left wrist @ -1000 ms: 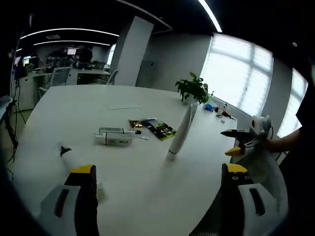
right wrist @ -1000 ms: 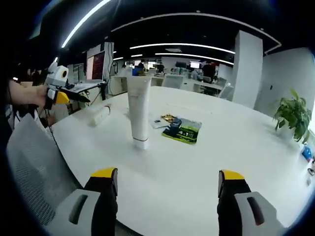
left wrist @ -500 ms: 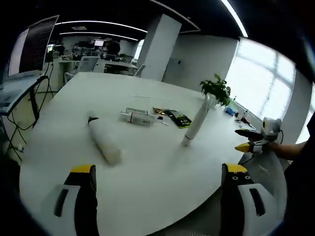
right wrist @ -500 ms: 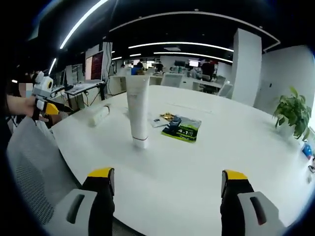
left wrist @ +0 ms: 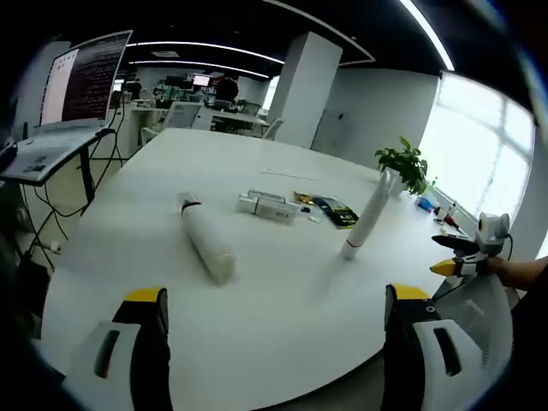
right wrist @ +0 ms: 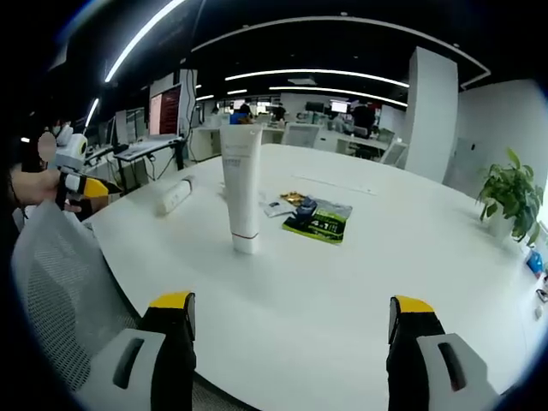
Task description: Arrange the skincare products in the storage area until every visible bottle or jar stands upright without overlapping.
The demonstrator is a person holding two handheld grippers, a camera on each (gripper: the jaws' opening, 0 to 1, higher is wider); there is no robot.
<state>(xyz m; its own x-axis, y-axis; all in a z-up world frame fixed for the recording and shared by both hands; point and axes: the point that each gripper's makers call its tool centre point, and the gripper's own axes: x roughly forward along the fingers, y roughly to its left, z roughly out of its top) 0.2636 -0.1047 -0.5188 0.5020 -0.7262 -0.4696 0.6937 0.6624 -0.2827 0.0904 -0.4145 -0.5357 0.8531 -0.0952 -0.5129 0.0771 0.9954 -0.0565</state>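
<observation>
On the table (left wrist: 282, 308), a bottle (left wrist: 207, 247) lies left of the upright tube (left wrist: 366, 221).

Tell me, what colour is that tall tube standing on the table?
White, tall tube standing cap-down; clearest in the right gripper view.

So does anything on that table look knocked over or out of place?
Yes. A white bottle lies on its side on the table, and a small box lies flat nearby, while the tall tube stands upright on its cap.

Right gripper (right wrist: 291, 342) jaws spread wide, empty — white tube (right wrist: 242, 190) upright ahead, left of centre; green packet (right wrist: 318, 224) lies flat beyond.
</observation>
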